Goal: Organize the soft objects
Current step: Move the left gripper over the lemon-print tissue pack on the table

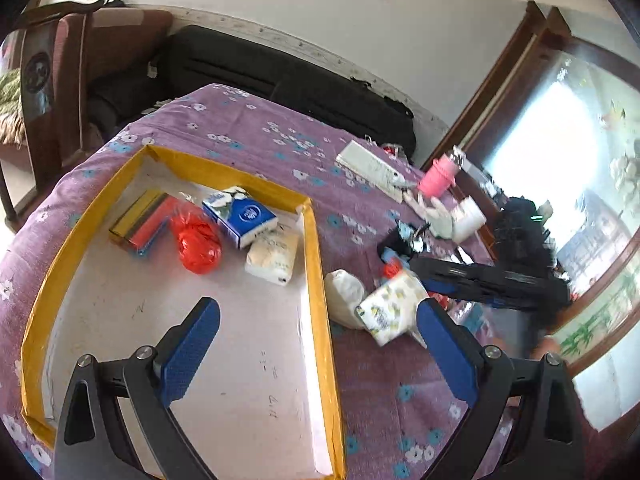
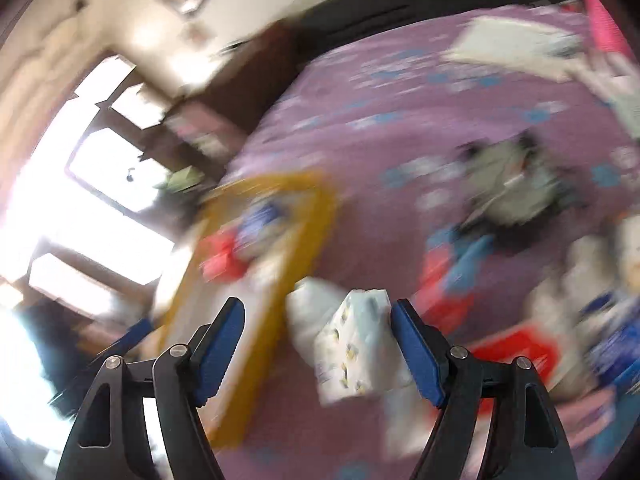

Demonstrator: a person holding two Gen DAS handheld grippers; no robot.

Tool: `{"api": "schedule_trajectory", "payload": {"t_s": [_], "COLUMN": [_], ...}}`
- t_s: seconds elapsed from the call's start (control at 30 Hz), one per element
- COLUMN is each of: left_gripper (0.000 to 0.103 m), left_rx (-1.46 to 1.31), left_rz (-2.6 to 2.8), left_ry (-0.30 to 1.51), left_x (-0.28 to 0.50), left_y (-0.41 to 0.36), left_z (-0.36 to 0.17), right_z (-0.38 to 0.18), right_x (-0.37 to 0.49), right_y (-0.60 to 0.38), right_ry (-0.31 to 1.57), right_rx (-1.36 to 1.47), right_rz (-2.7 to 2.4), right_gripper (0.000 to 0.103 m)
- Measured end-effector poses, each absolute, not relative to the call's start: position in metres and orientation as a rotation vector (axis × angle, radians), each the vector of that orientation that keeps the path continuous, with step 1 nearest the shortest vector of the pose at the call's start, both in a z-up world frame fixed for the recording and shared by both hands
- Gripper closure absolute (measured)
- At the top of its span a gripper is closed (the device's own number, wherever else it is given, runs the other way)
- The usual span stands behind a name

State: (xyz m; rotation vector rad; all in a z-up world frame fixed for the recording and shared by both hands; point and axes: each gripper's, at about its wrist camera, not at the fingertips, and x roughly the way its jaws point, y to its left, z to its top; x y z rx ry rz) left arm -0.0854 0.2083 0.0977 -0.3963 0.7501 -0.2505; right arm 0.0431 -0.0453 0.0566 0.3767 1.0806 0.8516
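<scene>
right wrist view motion-blurred, yellow-rimmed tray (image 2: 256,280) smeared

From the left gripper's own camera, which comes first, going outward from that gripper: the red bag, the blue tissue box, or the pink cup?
Measured from the left gripper:
1. Red bag, inside the yellow-edged tray, left of centre.
2. Blue tissue box, just behind the bag in the tray.
3. Pink cup, far right on the purple cloth.
</scene>
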Motion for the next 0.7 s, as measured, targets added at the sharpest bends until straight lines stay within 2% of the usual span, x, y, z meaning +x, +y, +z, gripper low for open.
{"api": "schedule_trajectory", "payload": {"t_s": [0.13,0.33,0.53,0.7], "left_gripper": [0.005,0.005,0.005,0.005], "left_rx": [-0.335,-0.169,0.045,0.181], "left_rz": [-0.289,-0.357,-0.377,-0.289], "left_ry": [0.761,0.830,0.936,0.970], "left_x": [-0.088,-0.090,-0.088,-0.077], "left_y": [0.187,0.130,0.067,0.047], "left_z": [0.096,0.081,0.046,0.020], "right_z": [0.067,0.061,0.046,0.038], "right_x": [-0.010,-0.039,-0.041,-0.046], "right_y": [-0.042,-0.083,-0.143,-0.179], "right_ry": [1.114,1.041,1.007,0.987], "right_rx": [0.340,0.224,0.343,0.422], "right_rz": [1.150,0.880,0.689,0.618], "right_gripper": [0.022,0.019,0.019,0.019]}}
